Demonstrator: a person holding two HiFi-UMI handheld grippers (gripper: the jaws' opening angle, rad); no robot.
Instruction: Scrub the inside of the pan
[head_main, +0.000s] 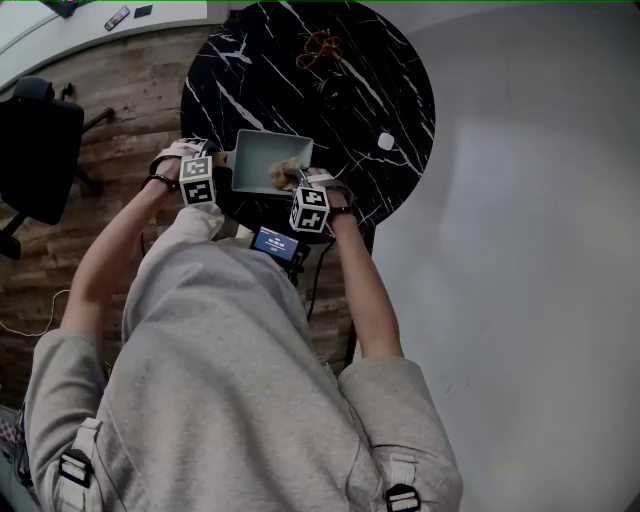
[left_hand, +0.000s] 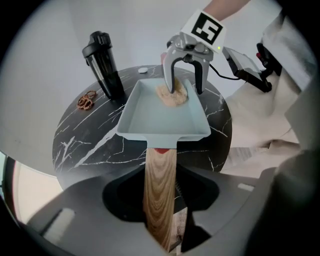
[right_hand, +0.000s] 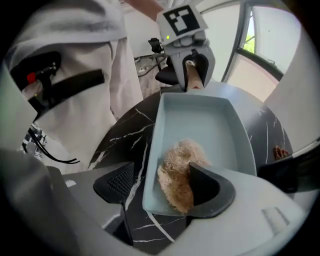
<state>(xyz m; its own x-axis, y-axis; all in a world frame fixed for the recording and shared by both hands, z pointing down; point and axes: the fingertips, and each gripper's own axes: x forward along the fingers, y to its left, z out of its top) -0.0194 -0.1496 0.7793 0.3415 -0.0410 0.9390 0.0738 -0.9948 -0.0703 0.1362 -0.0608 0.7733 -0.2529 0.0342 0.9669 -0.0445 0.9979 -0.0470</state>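
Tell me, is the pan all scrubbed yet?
Done: the left gripper holds the pan by its wooden handle, and the scrubber lies inside. In hand: nothing, because the right gripper stands open beside the scrubber. Left: probably gripping it and rubbing.

I read this as an office-type room. A black office chair (head_main: 35, 150) stands at 9 o'clock on wood-plank flooring (head_main: 130, 110). A white desk (head_main: 50, 40) carrying small devices sits at 11, and 1 round black marble-look table (head_main: 400, 90) at 12. Pale grey flooring (head_main: 520, 250) fills 3 o'clock. The right gripper view catches a window (right_hand: 252, 42).
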